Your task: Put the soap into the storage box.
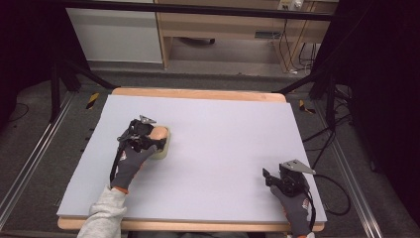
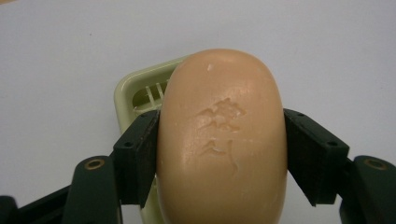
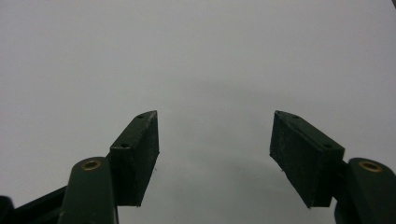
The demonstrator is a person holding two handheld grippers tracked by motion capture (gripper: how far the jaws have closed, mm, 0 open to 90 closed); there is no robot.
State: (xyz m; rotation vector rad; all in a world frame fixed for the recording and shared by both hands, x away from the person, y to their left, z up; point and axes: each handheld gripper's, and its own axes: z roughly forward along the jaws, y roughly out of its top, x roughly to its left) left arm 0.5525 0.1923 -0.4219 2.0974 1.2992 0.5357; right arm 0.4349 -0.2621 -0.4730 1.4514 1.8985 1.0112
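soap bar [image 2: 222, 140]: we see it pinched across its long sides by the left gripper [image 2: 222, 154], over the pale green soap dish [image 2: 140, 91] on the tabletop [image 1: 223, 148] | handling: we judge it firm, light, slick; grip mid-flanks | right gripper [image 3: 215, 154]: spread, holding nothing | hidden: dish mostly covered; bar's near end cut off

A peach-coloured oval soap bar [image 2: 222, 140], stamped with a relief mark on its upper face, is held over a pale green slotted soap dish [image 2: 140, 91], which is set on the worktop's left half.
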